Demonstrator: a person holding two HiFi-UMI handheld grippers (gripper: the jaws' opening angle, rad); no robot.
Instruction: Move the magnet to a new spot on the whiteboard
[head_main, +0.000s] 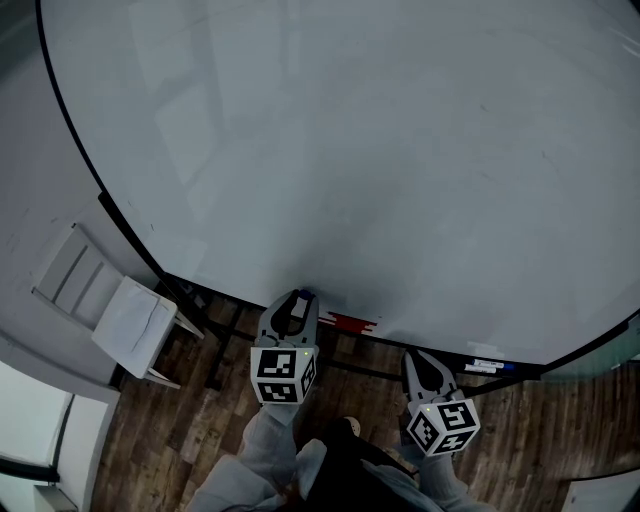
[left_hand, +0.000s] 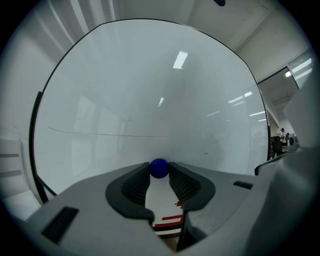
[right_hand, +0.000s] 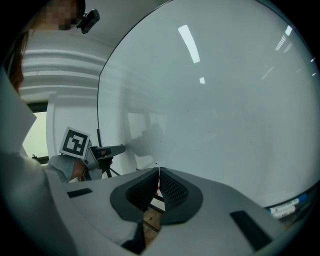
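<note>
My left gripper (head_main: 297, 300) is up against the whiteboard (head_main: 350, 150), down at its lower edge, pointing level at the surface. Its jaws are clenched on the magnet (left_hand: 159, 168), a small blue ball, with both ribbed pads (left_hand: 134, 184) pressing on it at the very tips. From the left gripper view the magnet sits low on the board, with bare white surface all above it. I cannot tell whether it touches the board or stands a hair off.

Just below my jaws lies a red-striped thing (head_main: 348, 323) on the ledge (head_main: 420, 345) along the board's bottom edge.

My right gripper (right_hand: 158, 172) hangs off to the right, near the same lower edge but apart from the board. Its jaws are pressed together tip to tip, with nothing between them. Looking along it, I can see the left gripper's marker cube (right_hand: 75, 142) and its jaws reaching to the board.

Further right on the ledge lie some pens (head_main: 490, 365). A white chair (head_main: 120, 310) stands on the wood floor (head_main: 560, 430), well off to my left.
</note>
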